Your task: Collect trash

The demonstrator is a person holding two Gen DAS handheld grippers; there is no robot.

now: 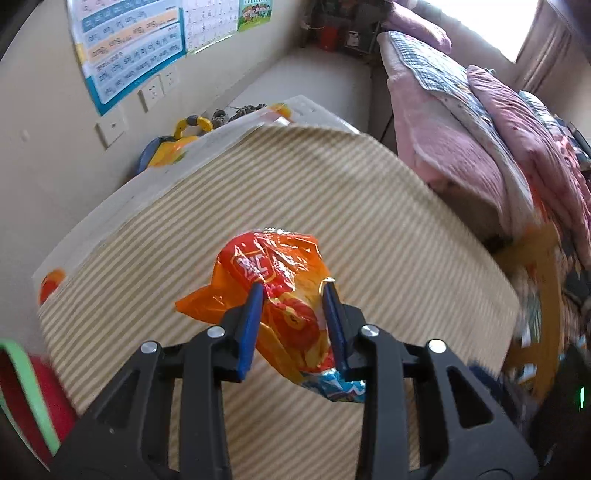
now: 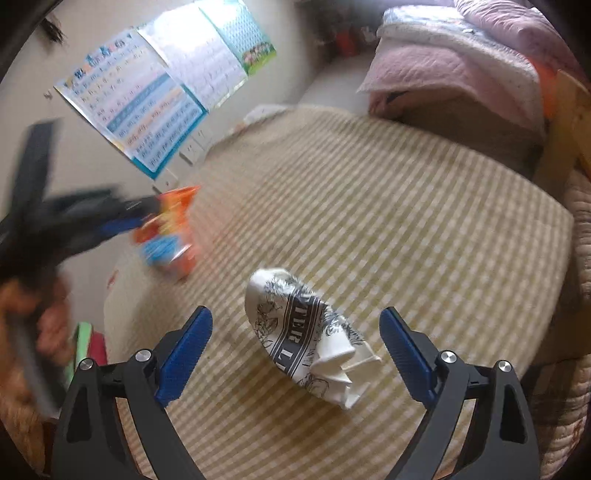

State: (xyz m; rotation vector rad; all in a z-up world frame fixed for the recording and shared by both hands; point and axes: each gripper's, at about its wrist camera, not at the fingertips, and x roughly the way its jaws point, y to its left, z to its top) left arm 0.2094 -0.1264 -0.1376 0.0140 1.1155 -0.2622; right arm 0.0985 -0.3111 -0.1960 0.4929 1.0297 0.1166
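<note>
Left gripper [image 1: 293,286] clamps orange snack bag [image 1: 273,280]; crumpled cup [image 2: 306,336] lettering "TER L".

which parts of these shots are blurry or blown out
Left wrist view: the orange snack bag in the left gripper is sharp; the window is blown out, the right edge smeared. Right wrist view: the crumpled paper cup is sharp; the left gripper and its bag are motion-blurred.

Each gripper [image 2: 295,354] is black, skeletal, silver-screwed; fingers [image 2: 184,354] carry ribbed blue pads.
</note>
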